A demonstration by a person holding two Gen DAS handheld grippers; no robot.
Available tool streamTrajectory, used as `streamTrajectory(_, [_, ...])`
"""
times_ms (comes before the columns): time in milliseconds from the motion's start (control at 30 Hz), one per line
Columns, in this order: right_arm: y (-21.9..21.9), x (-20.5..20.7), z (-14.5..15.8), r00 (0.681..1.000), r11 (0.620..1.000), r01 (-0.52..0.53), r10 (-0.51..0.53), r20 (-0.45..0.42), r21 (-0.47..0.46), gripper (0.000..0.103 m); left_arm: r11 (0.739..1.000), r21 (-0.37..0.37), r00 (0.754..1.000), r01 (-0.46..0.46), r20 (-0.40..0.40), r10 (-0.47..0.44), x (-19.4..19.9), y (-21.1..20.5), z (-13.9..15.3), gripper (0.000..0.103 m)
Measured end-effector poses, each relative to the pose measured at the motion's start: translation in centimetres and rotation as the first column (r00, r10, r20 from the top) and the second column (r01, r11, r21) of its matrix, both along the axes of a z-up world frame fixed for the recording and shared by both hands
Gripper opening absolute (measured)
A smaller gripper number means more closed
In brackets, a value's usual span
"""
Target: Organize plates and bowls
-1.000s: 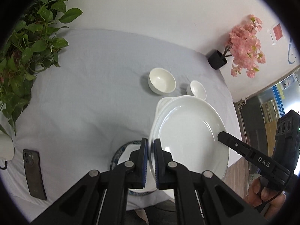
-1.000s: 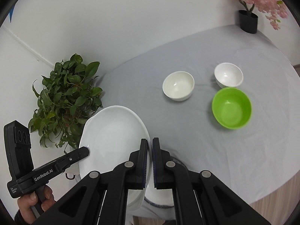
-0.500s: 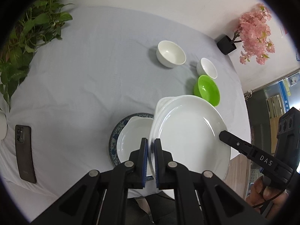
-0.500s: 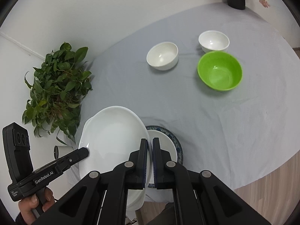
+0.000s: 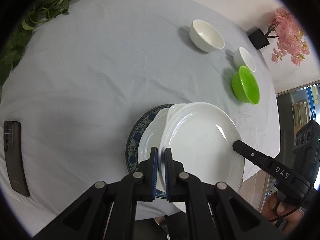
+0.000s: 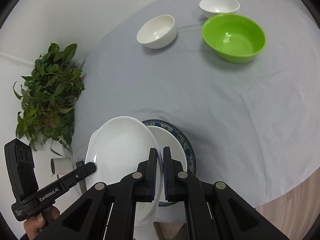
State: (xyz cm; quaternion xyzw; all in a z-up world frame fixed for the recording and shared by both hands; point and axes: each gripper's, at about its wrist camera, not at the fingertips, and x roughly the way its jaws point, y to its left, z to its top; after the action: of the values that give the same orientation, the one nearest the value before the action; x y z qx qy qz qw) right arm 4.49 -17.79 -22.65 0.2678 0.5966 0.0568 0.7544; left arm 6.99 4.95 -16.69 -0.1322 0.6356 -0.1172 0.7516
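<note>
Both grippers hold one large white oval plate (image 5: 202, 140) by opposite rims, above the table's near edge. My left gripper (image 5: 161, 158) is shut on its left rim; my right gripper (image 6: 159, 160) is shut on its right rim, where the plate (image 6: 122, 146) also shows. Beneath it a smaller white plate (image 5: 152, 132) lies on a blue patterned plate (image 5: 138, 128), also seen in the right wrist view (image 6: 188, 142). Further back stand a green bowl (image 6: 234, 38), a white bowl (image 6: 157, 31) and a second white bowl (image 6: 219, 6).
A grey cloth covers the round table (image 5: 100, 70). A black phone (image 5: 15, 158) lies at its left edge. A leafy plant (image 6: 48, 98) stands left, a pink flower pot (image 5: 280, 34) at the far right. A white cup (image 6: 60, 165) sits near the plant.
Both grippers have carried the oval plate lower and forward over the stacked plates. The bowls now appear larger and closer.
</note>
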Motion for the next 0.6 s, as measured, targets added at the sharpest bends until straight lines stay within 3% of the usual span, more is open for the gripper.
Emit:
streamTrajectory(233, [0.5, 0.0, -3.7, 1.000, 0.999, 0.016, -0.017, -0.021, -0.031, 0.004, 0.999, -0.035, 1.000, -0.022, -0.015, 0.021, -0.3, 0.2, -2.8, 0.005])
streamTrajectory(600, [1.4, 0.9, -6.1, 0.999, 0.998, -0.030, 0.028, -0.037, -0.058, 0.005, 0.996, -0.021, 0.996, -0.084, -0.032, 0.084, -1.2, 0.9, -4.6, 0.005])
